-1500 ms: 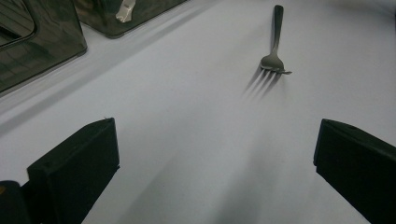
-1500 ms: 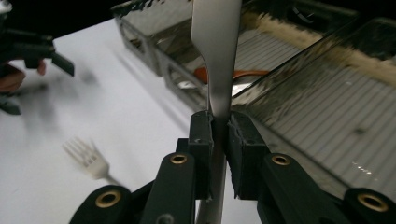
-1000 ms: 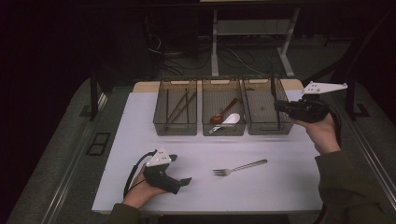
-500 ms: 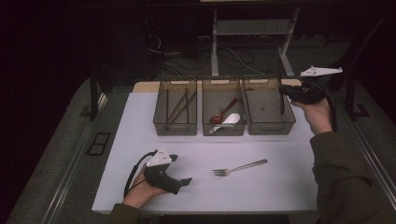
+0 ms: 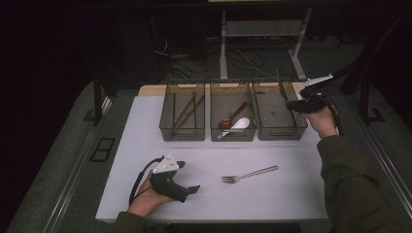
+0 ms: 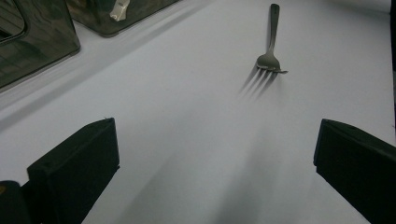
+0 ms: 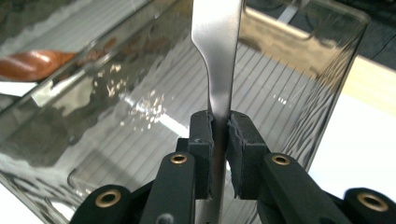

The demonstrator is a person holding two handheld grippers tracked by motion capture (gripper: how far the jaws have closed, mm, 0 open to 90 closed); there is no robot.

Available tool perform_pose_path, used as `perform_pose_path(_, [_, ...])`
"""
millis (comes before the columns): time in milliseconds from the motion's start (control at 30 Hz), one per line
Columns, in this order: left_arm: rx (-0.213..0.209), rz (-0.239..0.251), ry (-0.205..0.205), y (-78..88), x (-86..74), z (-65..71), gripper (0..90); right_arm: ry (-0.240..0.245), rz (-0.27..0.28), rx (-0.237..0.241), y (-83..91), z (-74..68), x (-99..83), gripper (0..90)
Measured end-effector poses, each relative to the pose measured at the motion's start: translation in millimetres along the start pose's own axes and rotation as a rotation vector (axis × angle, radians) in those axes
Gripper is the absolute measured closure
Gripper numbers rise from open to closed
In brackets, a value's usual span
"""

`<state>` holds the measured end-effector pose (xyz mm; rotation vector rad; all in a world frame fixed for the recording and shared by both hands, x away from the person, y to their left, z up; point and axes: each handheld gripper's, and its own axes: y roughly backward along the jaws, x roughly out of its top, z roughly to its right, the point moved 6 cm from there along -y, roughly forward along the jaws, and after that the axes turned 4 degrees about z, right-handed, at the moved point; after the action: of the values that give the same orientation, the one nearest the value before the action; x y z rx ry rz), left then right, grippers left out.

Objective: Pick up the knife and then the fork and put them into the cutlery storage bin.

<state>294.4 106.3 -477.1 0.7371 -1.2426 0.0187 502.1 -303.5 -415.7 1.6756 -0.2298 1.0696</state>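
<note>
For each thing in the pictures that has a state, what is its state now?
right gripper: shut on metal utensil, above the right bin.
left gripper: open, holds nothing.
fork: lies flat on the table.
middle bin: holds a brown spoon and a white spoon.
left bin: holds chopsticks.

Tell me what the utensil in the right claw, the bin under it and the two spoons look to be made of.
Utensil in the right claw: brushed metal, likely steel, with an even grey sheen. Right-hand bin: clear smoky plastic, ribbed floor visible through its wall. Brown spoon: possibly wood or lacquered plastic. White spoon: glossy, ceramic or plastic.
</note>
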Motion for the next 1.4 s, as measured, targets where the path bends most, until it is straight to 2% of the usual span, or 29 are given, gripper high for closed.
perform_pose_path(100, [-0.002, -0.001, 0.002, -0.3, -0.1, 0.5, 0.0, 0.011, -0.038, 0.007, -3.6, 0.0, -4.0, 79.9])
perform_pose_path(333, [-0.009, -0.006, 0.002, -1.1, -0.4, 1.5, 0.0, 0.0, -0.111, 0.03, -9.2, 0.3, -11.5, 79.9])
perform_pose_path(467, [-0.01, -0.007, 0.001, -1.1, -0.6, 1.6, 0.0, 0.005, -0.153, 0.029, -14.5, 0.2, -16.6, 79.8])
perform_pose_path(733, [-0.012, -0.007, 0.003, -1.1, -0.5, 2.2, 0.0, 0.02, -0.175, 0.021, -20.3, -2.9, -17.1, 77.3])
perform_pose_path(900, [-0.013, -0.006, 0.003, -1.0, -0.4, 2.4, 0.0, 0.005, -0.14, 0.016, -16.8, -3.5, -14.6, 65.1])
perform_pose_path(1067, [-0.012, -0.006, 0.003, -0.6, -0.2, 2.5, 0.0, -0.018, -0.063, 0.032, -1.4, -6.2, -7.3, 58.1])
perform_pose_path(1233, [-0.013, -0.007, 0.003, -1.0, -0.2, 2.7, 0.0, -0.034, 0.009, 0.109, 20.3, -18.1, -3.7, 52.4])
perform_pose_path(1400, [-0.013, -0.008, 0.002, -1.5, -0.3, 3.0, 0.0, -0.01, 0.095, 0.18, 44.4, -38.1, -1.6, 49.6])
